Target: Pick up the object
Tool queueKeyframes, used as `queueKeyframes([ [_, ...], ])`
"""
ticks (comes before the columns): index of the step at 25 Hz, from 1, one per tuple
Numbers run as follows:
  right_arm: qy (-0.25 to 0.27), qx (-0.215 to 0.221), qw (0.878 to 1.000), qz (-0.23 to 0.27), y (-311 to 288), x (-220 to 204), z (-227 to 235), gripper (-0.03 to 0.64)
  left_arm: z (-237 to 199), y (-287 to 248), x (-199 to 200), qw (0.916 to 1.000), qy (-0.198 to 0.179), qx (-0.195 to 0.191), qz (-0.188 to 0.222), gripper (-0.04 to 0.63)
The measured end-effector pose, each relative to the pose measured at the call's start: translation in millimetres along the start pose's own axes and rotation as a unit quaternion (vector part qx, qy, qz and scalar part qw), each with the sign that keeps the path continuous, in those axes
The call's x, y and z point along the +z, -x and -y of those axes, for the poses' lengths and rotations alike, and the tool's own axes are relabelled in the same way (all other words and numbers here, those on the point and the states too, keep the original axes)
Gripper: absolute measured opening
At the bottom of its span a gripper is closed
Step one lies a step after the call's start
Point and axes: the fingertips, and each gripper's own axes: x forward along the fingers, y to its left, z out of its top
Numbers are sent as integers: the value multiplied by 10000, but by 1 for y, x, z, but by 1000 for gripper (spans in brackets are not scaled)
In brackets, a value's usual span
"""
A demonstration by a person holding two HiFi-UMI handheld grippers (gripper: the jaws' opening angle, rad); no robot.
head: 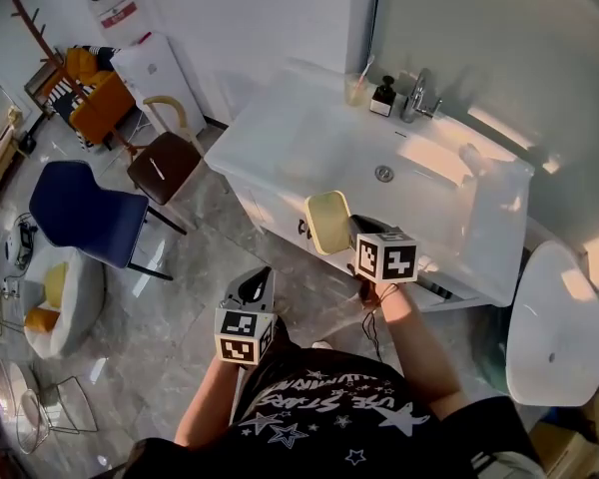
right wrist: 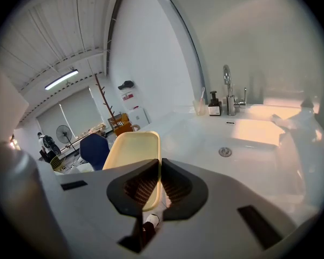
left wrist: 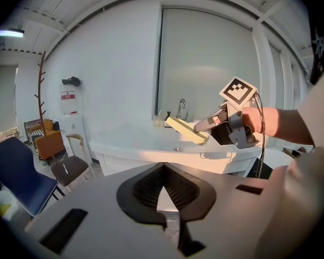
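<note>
Your right gripper (head: 351, 232) has its jaws closed on the rim of a pale yellow rectangular plastic tray with rounded corners (head: 327, 221). In the right gripper view, the right gripper (right wrist: 157, 169) pinches the tray's near edge between the dark ribbed pads (right wrist: 175, 188). The rest of the tray (right wrist: 132, 150) reaches up and away from the jaws to their left.

From your head view, the tray stands on edge in the air at the front edge of the white vanity washbasin (head: 299, 133), over its cabinet front. The left gripper view shows the same tray (left wrist: 184, 130) sticking out to the left of the right gripper (left wrist: 202, 127), at about the height of the countertop.

Your left gripper (head: 260, 279) is lower and to the left, over the grey marbled floor (head: 180, 307), well apart from the tray. Its jaws are together with nothing between them, and the left gripper (left wrist: 163, 169) points towards the vanity.

At the back of the basin are a chrome tap (head: 417, 96), a small dark bottle (head: 383, 98) and a clear cup (head: 356, 88). A round metal drain (head: 383, 174) sits in the bowl. A blue chair (head: 80, 208) and a brown chair (head: 165, 165) are off to the left.
</note>
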Motion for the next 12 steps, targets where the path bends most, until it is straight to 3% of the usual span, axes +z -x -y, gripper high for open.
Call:
queueKeyframes([
  [6, 66, 257, 9995, -149, 17, -28, 4, 28, 29, 31, -25, 9994, 111, 314, -113, 15],
  [12, 71, 514, 9983, -249, 16, -43, -13, 28, 25, 64, -49, 9971, 239, 653, -317, 15],
])
